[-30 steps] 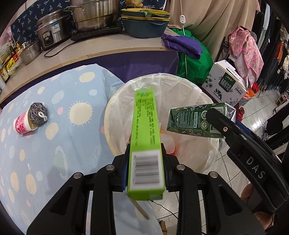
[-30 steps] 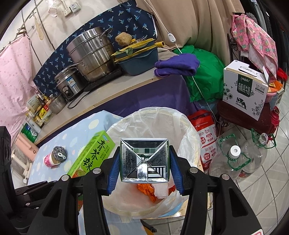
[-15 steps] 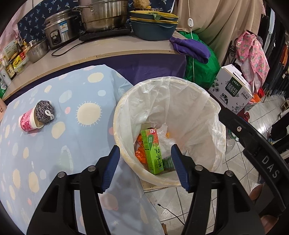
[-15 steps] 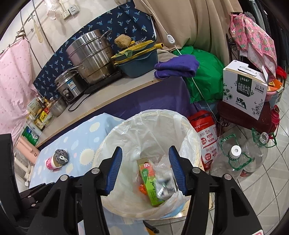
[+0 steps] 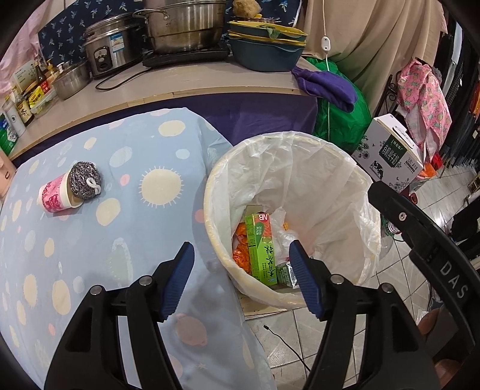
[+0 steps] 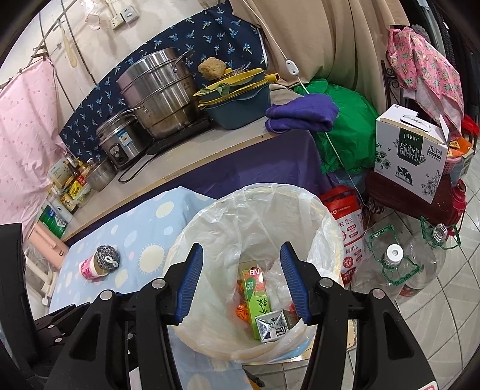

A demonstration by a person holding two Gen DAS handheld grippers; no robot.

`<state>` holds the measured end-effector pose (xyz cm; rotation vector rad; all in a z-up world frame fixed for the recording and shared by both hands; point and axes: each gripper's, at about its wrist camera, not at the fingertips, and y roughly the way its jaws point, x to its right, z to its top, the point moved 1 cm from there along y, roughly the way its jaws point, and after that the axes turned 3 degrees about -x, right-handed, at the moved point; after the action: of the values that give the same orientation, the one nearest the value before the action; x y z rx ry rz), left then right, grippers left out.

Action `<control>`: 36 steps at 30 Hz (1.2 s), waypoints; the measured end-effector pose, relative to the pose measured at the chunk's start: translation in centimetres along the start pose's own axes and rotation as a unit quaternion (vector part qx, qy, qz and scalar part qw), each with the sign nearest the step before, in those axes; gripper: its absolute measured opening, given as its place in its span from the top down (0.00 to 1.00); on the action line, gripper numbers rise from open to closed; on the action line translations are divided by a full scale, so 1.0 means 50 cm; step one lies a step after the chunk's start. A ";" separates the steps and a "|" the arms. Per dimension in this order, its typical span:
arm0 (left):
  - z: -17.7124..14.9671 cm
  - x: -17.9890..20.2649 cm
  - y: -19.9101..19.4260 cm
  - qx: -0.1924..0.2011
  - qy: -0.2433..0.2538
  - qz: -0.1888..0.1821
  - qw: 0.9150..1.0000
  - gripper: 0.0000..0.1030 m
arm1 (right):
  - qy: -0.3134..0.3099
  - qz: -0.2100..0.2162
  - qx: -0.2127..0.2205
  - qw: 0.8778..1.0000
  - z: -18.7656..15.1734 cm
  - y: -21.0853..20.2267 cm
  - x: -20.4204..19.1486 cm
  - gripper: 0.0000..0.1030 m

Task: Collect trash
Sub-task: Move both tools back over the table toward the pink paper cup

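A round bin lined with a clear bag (image 5: 210, 192) stands on the floor at the edge of the table. Inside it lie a bright green tea box (image 5: 260, 249) and a small dark green carton (image 5: 286, 274) with a silver end (image 6: 271, 325), on orange wrappers. My left gripper (image 5: 241, 249) hovers over the bin's near rim; its jaws are opening with nothing between them. My right gripper (image 6: 241, 252) hangs above the bin (image 6: 330, 222), open and empty, the green box (image 6: 258, 297) showing below it. A pink paper cup stuffed with a steel scourer (image 5: 72, 189) lies on the tablecloth.
The table wears a blue cloth with pale dots (image 5: 120, 240). Behind it runs a counter with steel pots (image 5: 183, 27), a rice cooker (image 5: 111, 48) and a blue basin (image 5: 264, 54). A milk box (image 6: 411, 156), large plastic bottles (image 6: 393, 270) and a red bag (image 6: 345, 222) crowd the floor at the right.
Both grippers let go: the green box dropped from the left one and the carton from the right one into the bin. The left jaws have spread wider since.
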<state>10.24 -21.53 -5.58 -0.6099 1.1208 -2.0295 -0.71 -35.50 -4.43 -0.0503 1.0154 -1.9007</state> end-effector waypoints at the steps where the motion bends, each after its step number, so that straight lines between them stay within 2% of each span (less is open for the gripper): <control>1: -0.001 -0.005 -0.002 0.002 -0.003 0.001 1.000 0.36 | -0.002 0.001 -0.001 1.000 0.000 0.000 -0.005 0.49; 10: -0.010 -0.074 -0.016 0.009 -0.039 0.016 0.999 0.30 | -0.031 0.014 -0.011 0.999 -0.010 0.012 -0.069 0.49; 18: -0.031 -0.176 -0.032 0.012 -0.090 0.036 0.995 0.23 | -0.066 0.031 -0.029 0.997 -0.032 0.037 -0.156 0.49; 22: -0.044 -0.236 -0.042 0.015 -0.121 0.044 0.991 0.19 | -0.086 0.042 -0.041 0.995 -0.046 0.057 -0.210 0.49; 36: -0.091 -0.450 -0.045 0.011 -0.220 0.074 0.973 0.18 | -0.165 0.074 -0.084 0.980 -0.099 0.147 -0.413 0.49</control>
<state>20.29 -0.85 -7.25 -0.8848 0.8477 -1.6681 13.86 -18.41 -5.12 -0.3667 0.9219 -1.6022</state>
